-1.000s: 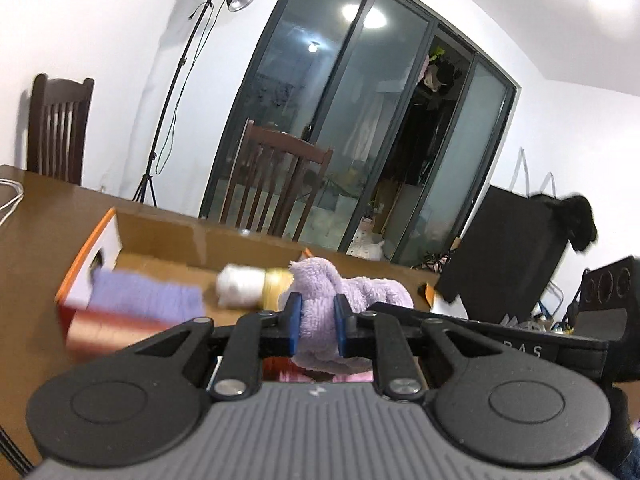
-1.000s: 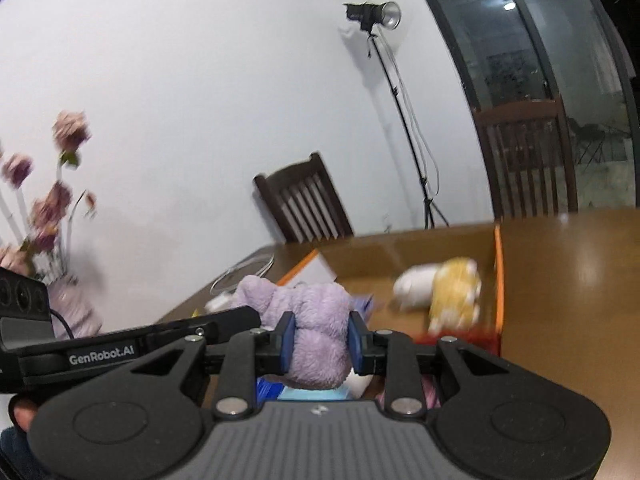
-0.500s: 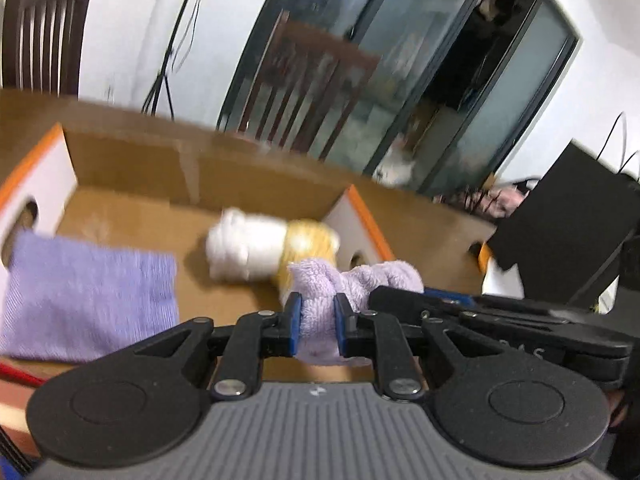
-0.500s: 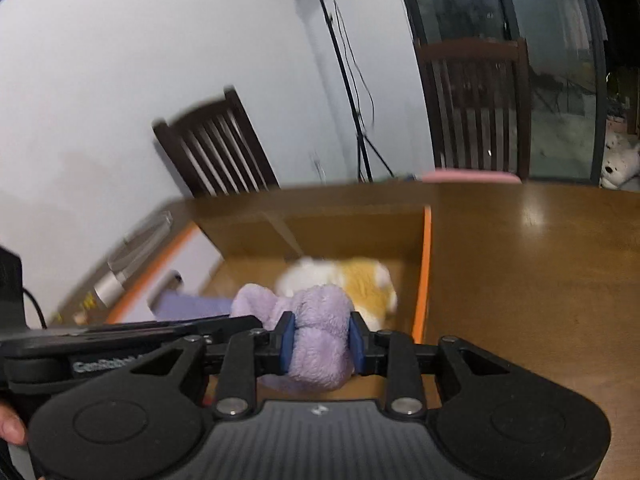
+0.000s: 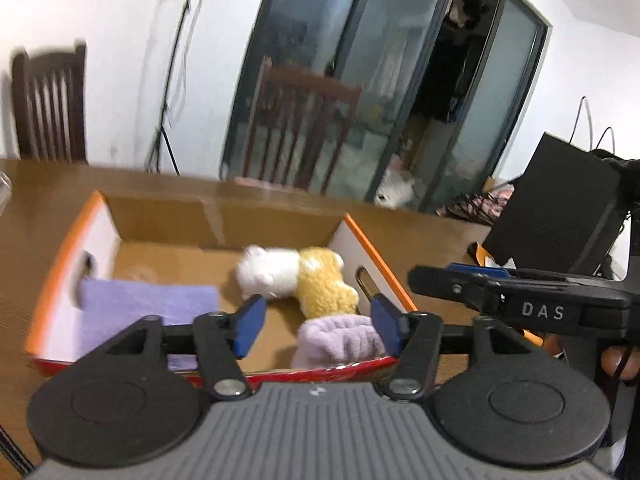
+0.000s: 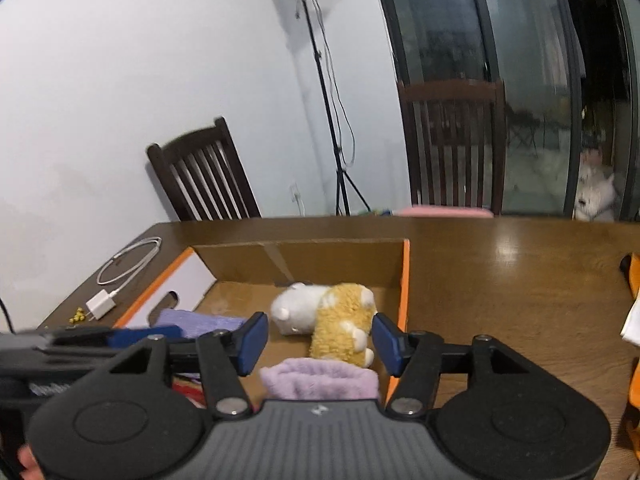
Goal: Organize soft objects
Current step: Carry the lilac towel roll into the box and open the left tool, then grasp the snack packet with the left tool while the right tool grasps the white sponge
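Left wrist view: the left gripper (image 5: 318, 322) has just been opening, and its blue pads stand well apart. The purple cloth (image 5: 340, 340) sits low between them, by the right pad; whether it brushes that pad cannot be told, but nothing pinches it. It lies in the box (image 5: 70, 276) at the near right corner, against the red near wall. Behind it the plush (image 5: 296, 280) lies along the right wall, and a folded towel (image 5: 144, 308) covers the near left part of the floor. The right gripper (image 5: 416, 278) reaches in from the right, over the box's right wall.

Right wrist view: the right gripper (image 6: 320, 340) has also just been opening. Its pads are clear of the purple cloth (image 6: 320, 380), which lies heaped just below them inside the near wall, touching the plush (image 6: 332, 320). The left gripper (image 6: 120, 338) shows at the left edge above the towel (image 6: 196, 320). A cable (image 6: 128, 260) lies on the desk (image 6: 500, 280) beyond the box's left wall.

The step looks like a release into the box. To do it well, both grippers should lift straight up with pads wide, so no loop of pile catches and drags the cloth back over the wall. A check that it stays below the rim would help.
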